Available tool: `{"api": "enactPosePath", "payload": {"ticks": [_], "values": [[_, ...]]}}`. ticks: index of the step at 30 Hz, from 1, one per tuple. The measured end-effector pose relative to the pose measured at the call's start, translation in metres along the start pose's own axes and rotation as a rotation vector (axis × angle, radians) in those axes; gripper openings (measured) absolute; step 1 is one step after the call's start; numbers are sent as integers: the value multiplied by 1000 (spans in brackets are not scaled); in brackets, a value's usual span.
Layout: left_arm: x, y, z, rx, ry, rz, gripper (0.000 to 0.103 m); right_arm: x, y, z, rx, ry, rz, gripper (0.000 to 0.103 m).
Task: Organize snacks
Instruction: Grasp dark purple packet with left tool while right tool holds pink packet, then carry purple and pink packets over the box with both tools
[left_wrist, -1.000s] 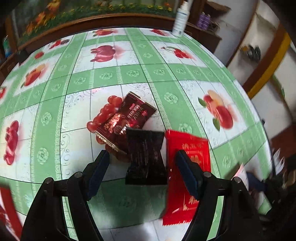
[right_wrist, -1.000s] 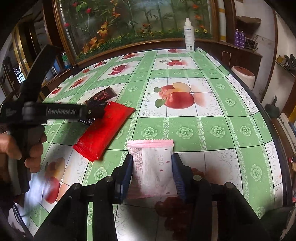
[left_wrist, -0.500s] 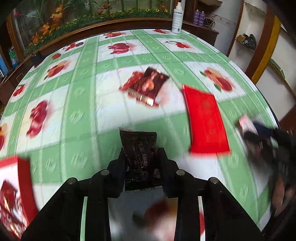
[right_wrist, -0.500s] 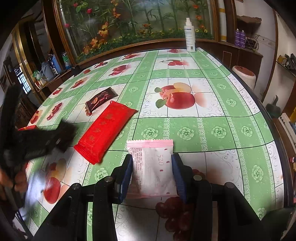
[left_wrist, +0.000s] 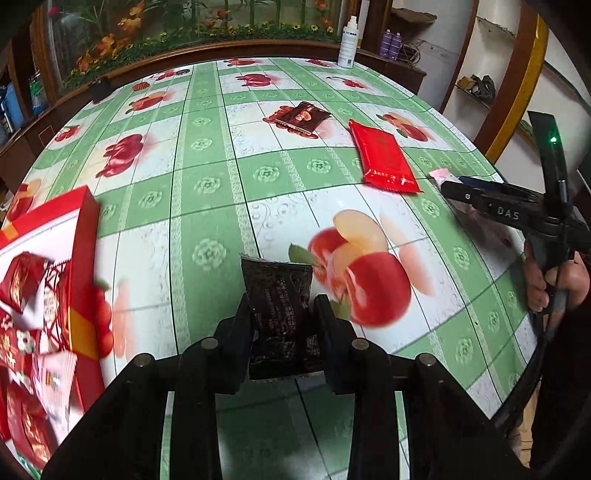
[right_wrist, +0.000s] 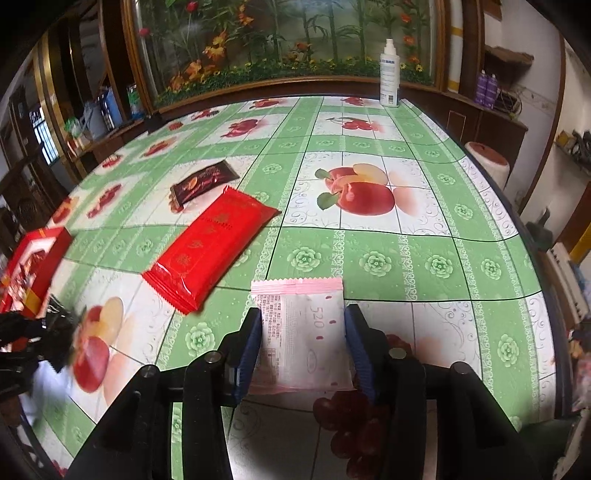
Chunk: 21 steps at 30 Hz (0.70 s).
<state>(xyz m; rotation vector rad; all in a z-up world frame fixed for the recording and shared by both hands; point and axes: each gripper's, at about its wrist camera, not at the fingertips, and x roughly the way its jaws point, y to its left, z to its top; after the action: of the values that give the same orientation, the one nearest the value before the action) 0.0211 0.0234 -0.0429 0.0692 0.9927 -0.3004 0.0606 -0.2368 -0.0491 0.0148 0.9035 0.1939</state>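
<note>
left gripper (left_wrist: 282, 314) clamps dark packet (left_wrist: 279, 306) by its sides | right gripper (right_wrist: 303, 332) pinches pink packet (right_wrist: 301, 325) | both look light, crinkly, slippery; squeeze gently | red box (left_wrist: 79, 258) near

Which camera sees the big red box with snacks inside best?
The left wrist view: the red box is near, open, with packets showing inside. In the right wrist view the red box is small, blurry and cut off at the left edge.
</note>
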Motion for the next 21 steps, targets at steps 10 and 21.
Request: {"api": "enactPosePath", "payload": {"ticks": [10,21], "values": [[-13,10,-18,-75,5,-119,27,-15,0,-11,108,38,113,41],[-30,21,-44,-127,-2,-218,22,-20,77,-24,47,110,347,41]]}}
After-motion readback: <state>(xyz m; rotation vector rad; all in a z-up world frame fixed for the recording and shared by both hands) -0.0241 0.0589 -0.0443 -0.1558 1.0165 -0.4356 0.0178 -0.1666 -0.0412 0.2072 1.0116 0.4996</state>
